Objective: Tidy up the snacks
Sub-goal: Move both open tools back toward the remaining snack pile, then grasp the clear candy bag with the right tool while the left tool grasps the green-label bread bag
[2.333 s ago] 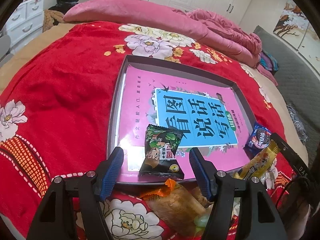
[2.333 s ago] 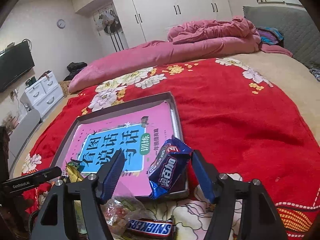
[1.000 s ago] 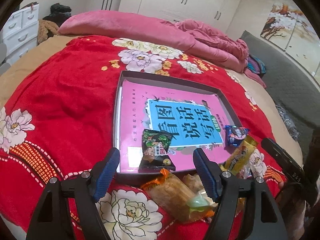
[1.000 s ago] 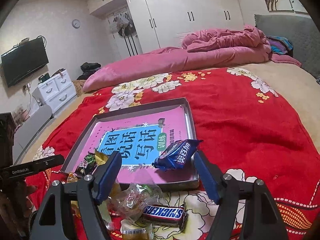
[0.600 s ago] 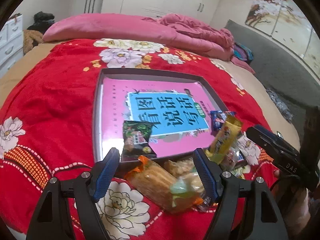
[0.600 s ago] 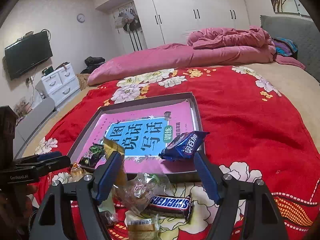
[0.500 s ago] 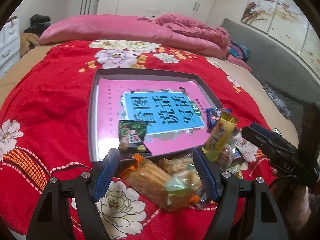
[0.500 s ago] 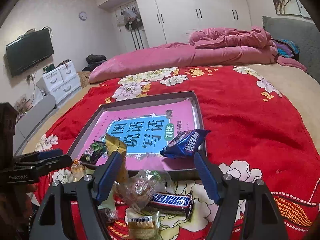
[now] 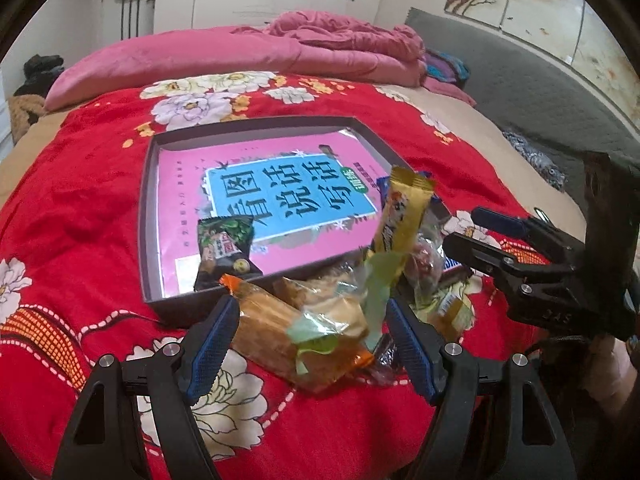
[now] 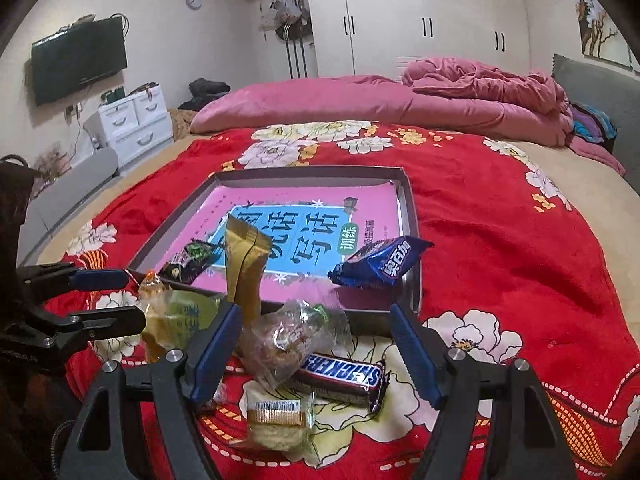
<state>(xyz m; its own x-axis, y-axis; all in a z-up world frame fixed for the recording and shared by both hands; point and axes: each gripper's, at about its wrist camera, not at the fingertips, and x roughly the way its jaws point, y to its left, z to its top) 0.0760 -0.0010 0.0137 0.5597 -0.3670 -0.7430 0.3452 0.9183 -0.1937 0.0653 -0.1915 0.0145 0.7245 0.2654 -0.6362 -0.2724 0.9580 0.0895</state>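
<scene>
A shallow dark tray [image 9: 146,216] [image 10: 409,208] with a pink and blue book inside lies on the red blanket. A green snack packet [image 9: 224,250] [image 10: 188,258] lies in its near left corner and a blue packet [image 10: 380,264] rests on its near right rim. A pile of snacks sits in front of the tray: an orange-ended cake pack [image 9: 288,332], an upright gold packet [image 9: 404,208] [image 10: 244,264], a clear-wrapped cake [image 10: 292,340], a Snickers bar [image 10: 344,374] and a small gold-banded pastry [image 10: 276,420]. My left gripper [image 9: 312,344] is open around the orange cake pack. My right gripper [image 10: 312,352] is open over the clear cake and Snickers.
A pink duvet [image 10: 360,100] lies heaped across the far side of the bed. White wardrobes, a wall TV [image 10: 80,64] and white drawers [image 10: 136,124] stand beyond. Each gripper shows in the other's view, left gripper [image 10: 100,300] and right gripper [image 9: 500,240].
Both grippers have pulled back from the tray to the snack pile in front of it. The green and blue packets stay in the tray. Both stay open.
</scene>
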